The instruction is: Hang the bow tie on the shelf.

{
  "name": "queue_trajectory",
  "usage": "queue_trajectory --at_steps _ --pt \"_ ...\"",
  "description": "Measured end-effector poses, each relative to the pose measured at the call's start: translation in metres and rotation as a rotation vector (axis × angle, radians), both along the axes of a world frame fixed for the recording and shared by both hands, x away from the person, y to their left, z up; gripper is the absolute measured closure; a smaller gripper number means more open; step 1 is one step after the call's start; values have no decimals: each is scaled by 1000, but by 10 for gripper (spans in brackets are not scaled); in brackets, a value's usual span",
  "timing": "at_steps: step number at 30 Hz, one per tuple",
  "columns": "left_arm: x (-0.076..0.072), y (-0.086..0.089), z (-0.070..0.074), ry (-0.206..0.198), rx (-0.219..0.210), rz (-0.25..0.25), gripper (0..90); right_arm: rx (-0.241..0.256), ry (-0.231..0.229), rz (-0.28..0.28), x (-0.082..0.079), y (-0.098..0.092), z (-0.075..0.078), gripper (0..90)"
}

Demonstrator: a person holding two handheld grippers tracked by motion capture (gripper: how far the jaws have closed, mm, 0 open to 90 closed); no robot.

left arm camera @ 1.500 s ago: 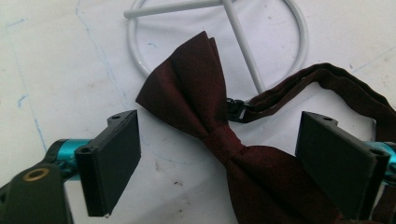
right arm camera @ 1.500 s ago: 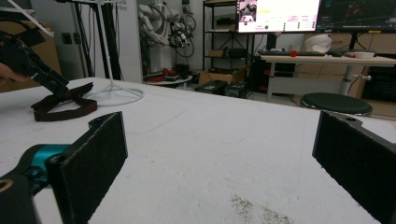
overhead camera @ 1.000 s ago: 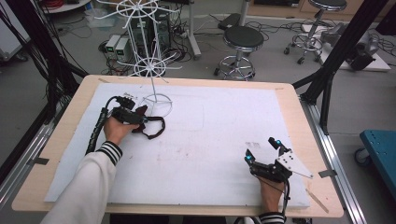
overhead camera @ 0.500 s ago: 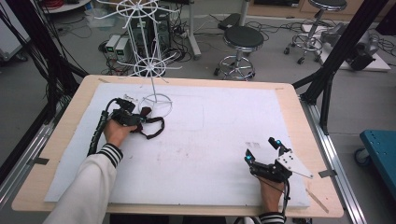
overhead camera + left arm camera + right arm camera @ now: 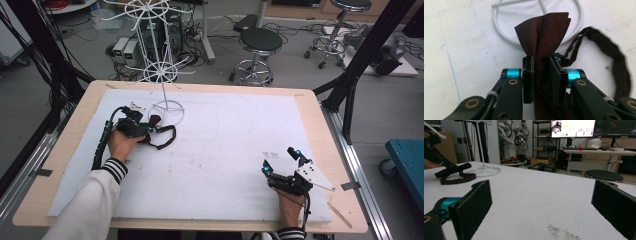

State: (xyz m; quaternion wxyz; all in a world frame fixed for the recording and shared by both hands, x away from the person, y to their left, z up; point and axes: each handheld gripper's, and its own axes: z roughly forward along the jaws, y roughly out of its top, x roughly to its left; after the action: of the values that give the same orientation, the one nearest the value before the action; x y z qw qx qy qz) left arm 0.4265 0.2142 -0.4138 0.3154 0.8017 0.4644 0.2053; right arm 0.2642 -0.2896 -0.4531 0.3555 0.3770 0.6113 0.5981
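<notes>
The left gripper [image 5: 541,82] has its jaws clenched on a dark red bow tie [image 5: 545,35], whose fanned cloth stands up between and above them. The tie's strap [image 5: 616,62] loops off to the right and lies on the white mat [image 5: 225,150]. Just beyond the tie sits the ring base of a white wire stand [image 5: 167,106], at the far left of the desk [image 5: 320,107]. The left hand [image 5: 120,142] rests on the mat, with a white sleeve [image 5: 85,205] behind it.

The right gripper [image 5: 282,170] sits at the near right, its jaws released and spread wide over bare mat, well apart from the tie. The right hand [image 5: 290,202] holds it from the near edge.

No containers stand on the desk.
</notes>
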Motion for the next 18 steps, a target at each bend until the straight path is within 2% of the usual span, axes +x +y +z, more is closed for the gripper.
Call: queue_trajectory --at_steps 4,9,14,18 --pt "-8 2 13 -42 -31 -12 749 1 0 0 0 0 0 25" --pt "-16 7 24 -69 -50 -29 749 2 0 0 0 0 0 25" --pt "-21 9 30 -75 -39 -45 749 -1 0 1 0 0 0 25" --pt "-23 11 33 -79 -57 -47 749 2 2 0 0 0 0 24"
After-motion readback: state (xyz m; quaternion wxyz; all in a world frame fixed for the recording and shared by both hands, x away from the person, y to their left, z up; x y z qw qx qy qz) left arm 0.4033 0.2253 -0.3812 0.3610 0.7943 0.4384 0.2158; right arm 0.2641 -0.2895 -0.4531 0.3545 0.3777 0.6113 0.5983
